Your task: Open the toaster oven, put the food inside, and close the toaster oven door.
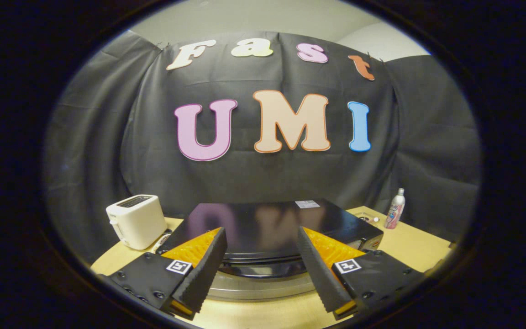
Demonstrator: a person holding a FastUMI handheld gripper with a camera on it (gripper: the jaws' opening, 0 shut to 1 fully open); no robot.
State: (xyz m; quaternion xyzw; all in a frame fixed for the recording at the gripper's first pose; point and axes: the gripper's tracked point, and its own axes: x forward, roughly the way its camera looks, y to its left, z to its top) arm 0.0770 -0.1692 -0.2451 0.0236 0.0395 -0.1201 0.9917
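The gripper (260, 267) is up high here, its two ribbed fingers (203, 267) spread wide apart with nothing between them, fully released. Just ahead and below them sits the glossy black toaster oven (263, 221), seen from above; its flat shiny top mirrors the wall behind it, and a small pale sticker (307, 204) lies on the far right part of that top. Under the fingers, at the oven's near edge, a dark rounded front and a silvery band (258, 285) curve across, close to the near edge of the light wooden table (416, 249). Whether the door is open or closed, I cannot tell from this angle.

Over on the left, a white two-slot toaster (136, 220) stands on the table just beside the oven's left side. On the far right, well apart from the oven, a slim white spray can with a pink pattern (395, 209) stands upright, with a small object near its base that is too small to make out.
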